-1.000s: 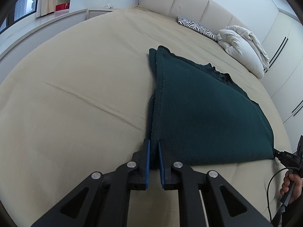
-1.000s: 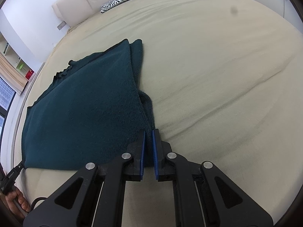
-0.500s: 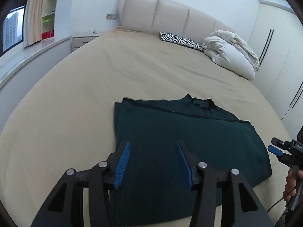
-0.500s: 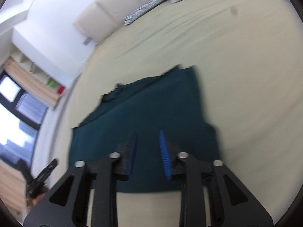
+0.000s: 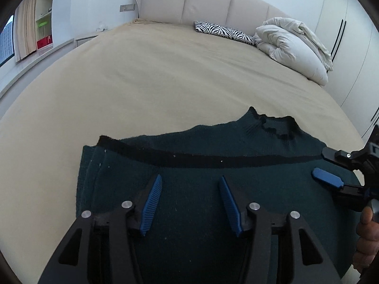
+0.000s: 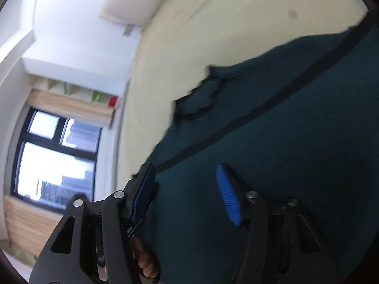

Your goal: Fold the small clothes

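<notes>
A dark green sweater (image 5: 260,184) lies folded flat on the beige bed (image 5: 165,82), its wavy collar (image 5: 272,127) at the far edge. My left gripper (image 5: 190,177) hovers open over the sweater's left half with nothing between its blue pads. My right gripper (image 5: 319,163) comes in from the right edge above the sweater's right side. In the right wrist view the right gripper (image 6: 184,166) is tilted over the sweater (image 6: 296,142). Its jaws are closing with a wide gap and grip nothing. The collar (image 6: 201,99) lies just beyond them.
A zebra pillow (image 5: 225,32) and a white duvet (image 5: 291,45) lie by the padded headboard (image 5: 201,2). White wardrobes (image 5: 350,47) stand at the right. A window (image 6: 54,161) and shelves are beyond the bed's left side. A hand (image 5: 367,236) holds the right gripper.
Both grippers were shut on the sweater's side edges; they let go, opened and drew back over the folded sweater. The right gripper has rolled and swung toward the window.
</notes>
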